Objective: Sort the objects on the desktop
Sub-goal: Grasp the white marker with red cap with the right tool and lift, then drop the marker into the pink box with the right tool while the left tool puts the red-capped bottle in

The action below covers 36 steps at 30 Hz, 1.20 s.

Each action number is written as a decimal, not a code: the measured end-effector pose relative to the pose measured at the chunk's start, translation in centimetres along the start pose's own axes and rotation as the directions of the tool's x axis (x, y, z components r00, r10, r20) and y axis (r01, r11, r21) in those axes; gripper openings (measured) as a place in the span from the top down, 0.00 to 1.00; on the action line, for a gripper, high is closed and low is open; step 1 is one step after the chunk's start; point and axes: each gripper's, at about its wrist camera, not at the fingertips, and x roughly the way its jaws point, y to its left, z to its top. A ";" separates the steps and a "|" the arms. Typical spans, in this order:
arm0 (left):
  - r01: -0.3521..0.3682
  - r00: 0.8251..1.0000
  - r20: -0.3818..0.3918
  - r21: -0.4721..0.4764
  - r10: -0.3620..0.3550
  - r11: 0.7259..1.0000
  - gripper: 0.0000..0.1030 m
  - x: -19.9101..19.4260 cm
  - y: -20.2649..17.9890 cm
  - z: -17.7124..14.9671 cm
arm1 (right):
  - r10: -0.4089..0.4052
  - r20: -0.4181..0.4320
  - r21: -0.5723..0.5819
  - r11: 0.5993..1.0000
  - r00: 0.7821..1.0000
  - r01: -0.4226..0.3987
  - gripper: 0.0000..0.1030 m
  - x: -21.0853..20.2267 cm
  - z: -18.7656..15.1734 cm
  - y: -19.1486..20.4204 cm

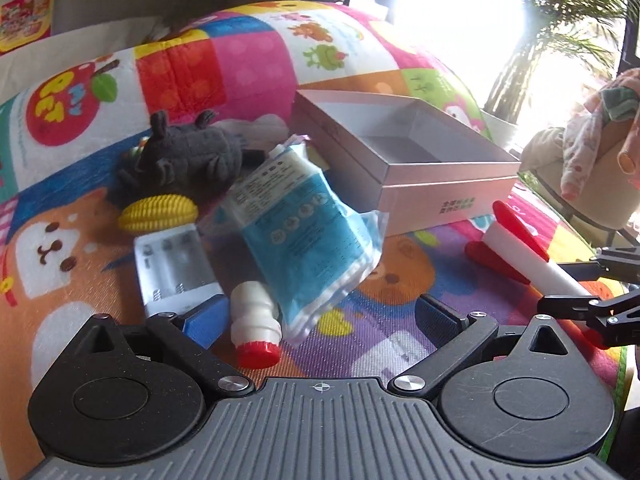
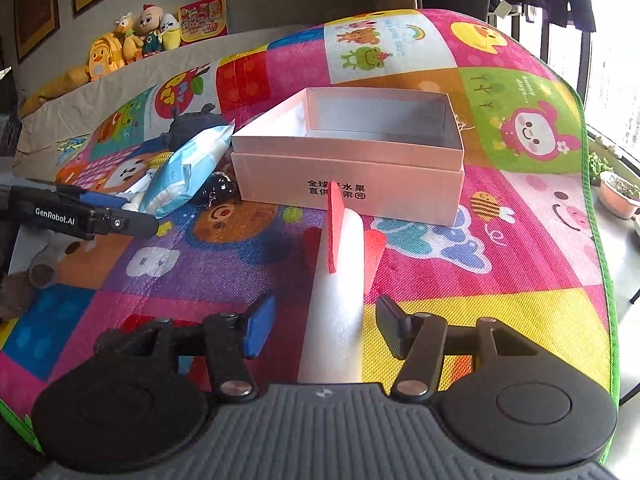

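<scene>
Clutter fills the left half of the left wrist view: a gray plush toy (image 1: 182,152) lies at centre left on the colourful play mat (image 1: 80,248), with a yellow ridged toy (image 1: 159,212) touching its lower side, a white battery charger (image 1: 176,272) just below that, and a blue and white pouch (image 1: 308,224) tilted across the middle of the frame, its upper end leaning toward the open pink box (image 1: 404,168) at centre right. A small white bottle with a red cap (image 1: 256,328) lies at lower centre, its side against the pouch's lower edge. The left gripper (image 1: 320,320) is spread wide and grasps nothing; the bottle sits between its fingers, close to the blue-padded left one, though whether it touches that pad I cannot tell. At the right of the same frame a white toy rocket with red fins (image 1: 516,248) lies slanted on the mat, its lower end reaching into the right gripper (image 1: 580,292) at the edge of the picture. In the right wrist view the rocket (image 2: 340,300) runs straight up the centre of the frame, its finned end pointing at the front wall of the box (image 2: 348,180), just short of it. The right gripper (image 2: 326,328) is open, one finger on each side of the white body with a visible gap at both, so nothing is clamped. The left gripper (image 2: 136,222) shows at the left edge, beside the pouch (image 2: 188,172).
</scene>
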 end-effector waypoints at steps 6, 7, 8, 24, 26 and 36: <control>0.082 0.994 -0.084 0.075 -0.076 0.994 0.01 -1.3 -3.1 -1.4 | -0.001 -0.005 0.011 1.000 1.000 0.001 0.41 -0.2 -0.3 -0.2; 0.100 0.991 -0.093 0.087 -0.091 0.991 0.01 -1.9 -3.8 -2.0 | -0.003 -0.004 0.012 1.000 1.000 0.003 0.39 -0.3 -0.4 -0.3; 0.116 0.990 -0.097 0.099 -0.106 0.988 0.01 -2.5 -4.4 -2.6 | -0.006 -0.003 0.012 1.000 1.000 0.006 0.38 -0.3 -0.5 -0.3; -0.138 0.990 -0.005 0.130 0.140 0.982 0.20 -0.8 -2.1 -1.3 | 0.015 0.023 -0.025 1.000 1.000 -0.014 0.38 -1.1 0.2 0.7; -0.126 0.991 -0.029 0.105 0.130 0.986 0.34 -0.3 -1.9 -1.2 | 0.017 0.018 -0.024 1.000 1.000 -0.016 0.38 -1.0 0.5 0.7; -0.093 0.993 -0.058 0.132 0.102 0.987 0.53 -3.0 -5.2 -2.9 | 0.018 -0.075 0.010 1.000 0.997 -0.018 0.63 0.6 0.9 0.3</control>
